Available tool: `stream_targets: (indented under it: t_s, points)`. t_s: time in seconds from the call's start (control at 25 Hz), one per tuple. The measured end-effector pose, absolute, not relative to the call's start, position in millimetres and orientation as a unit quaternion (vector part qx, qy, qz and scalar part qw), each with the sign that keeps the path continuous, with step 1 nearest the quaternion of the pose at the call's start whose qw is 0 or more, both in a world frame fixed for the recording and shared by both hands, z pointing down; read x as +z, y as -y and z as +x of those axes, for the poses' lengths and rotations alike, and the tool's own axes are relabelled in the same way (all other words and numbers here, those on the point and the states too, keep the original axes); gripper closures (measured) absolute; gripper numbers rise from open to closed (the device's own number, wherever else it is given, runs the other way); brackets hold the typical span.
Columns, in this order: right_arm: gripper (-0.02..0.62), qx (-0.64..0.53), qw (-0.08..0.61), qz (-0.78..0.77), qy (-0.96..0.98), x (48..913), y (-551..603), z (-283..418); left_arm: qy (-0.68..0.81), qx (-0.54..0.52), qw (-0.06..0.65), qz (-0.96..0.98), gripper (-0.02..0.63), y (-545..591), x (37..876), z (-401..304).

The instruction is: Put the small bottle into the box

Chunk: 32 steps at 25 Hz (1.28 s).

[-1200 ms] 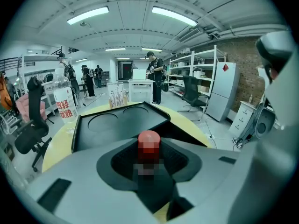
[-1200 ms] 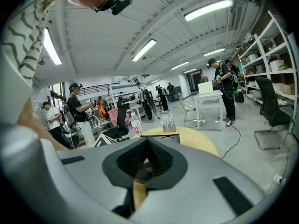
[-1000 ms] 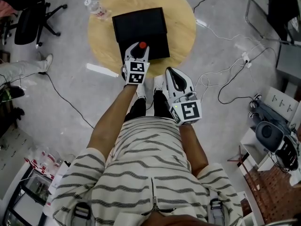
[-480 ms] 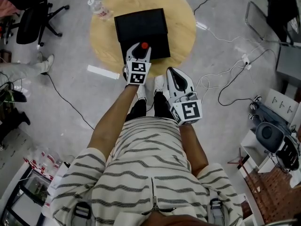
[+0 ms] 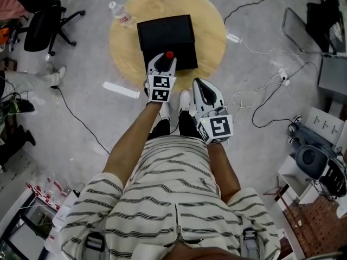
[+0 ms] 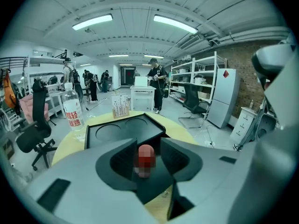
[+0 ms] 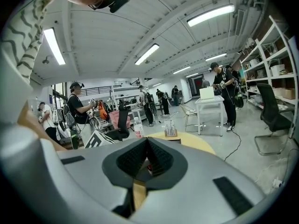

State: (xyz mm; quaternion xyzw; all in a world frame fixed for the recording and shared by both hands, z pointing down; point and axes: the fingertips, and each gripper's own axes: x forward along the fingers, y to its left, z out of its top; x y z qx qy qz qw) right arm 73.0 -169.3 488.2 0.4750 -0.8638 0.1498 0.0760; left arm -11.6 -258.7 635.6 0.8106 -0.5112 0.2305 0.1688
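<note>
The left gripper (image 5: 163, 62) hangs over the near end of the black box (image 5: 165, 34) with its jaws spread wide. They have just been opening, and the small bottle (image 6: 145, 158) with its red cap stands upright between them, let go. Neither pad presses on it. It sits closer to the pad on the gripper's left, with a clearer gap on the other side. From where I stand the task looks nearly done: the bottle is inside the box outline, directly under and just ahead of the fingertips. The jaws hide its base, so I cannot tell whether it sits down in one of the round hollows like the two beyond the gripper.

The right gripper (image 7: 147, 149) is held back behind and to the right of the left one, off the round table (image 5: 211, 42), its jaws drawn together on nothing.

The risk I see is in pulling away. With the bottle so near one pad, any sideways drift or roll of the left gripper could catch the cap and topple a narrow, top-heavy thing. If the base only perches on a rim, a light brush would be enough. A straight lift clear of the cap looks safest.

A large water bottle (image 5: 120, 12) stands far ahead and to the left of the gripper, well apart, so it is no hazard.
</note>
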Motion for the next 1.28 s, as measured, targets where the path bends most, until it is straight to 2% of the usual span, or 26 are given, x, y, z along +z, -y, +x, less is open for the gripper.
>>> stream_targets:
  t_s: [0.6, 1.0, 1.28]
  points:
    - [0.577, 0.134, 0.06, 0.471, 0.87, 463.0, 157.5, 61.6, 0.523, 0.186, 0.145, 0.819, 0.469, 230.0, 569.2, -20.6]
    - [0.577, 0.131, 0.043, 0.467, 0.874, 448.9, 152.9, 56.7, 0.536, 0.157, 0.127, 0.82, 0.537, 203.8, 530.3, -35.0]
    - [0.577, 0.126, 0.036, 0.465, 0.875, 441.2, 153.2, 48.5, 0.539, 0.152, 0.113, 0.821, 0.552, 195.5, 515.0, -45.5]
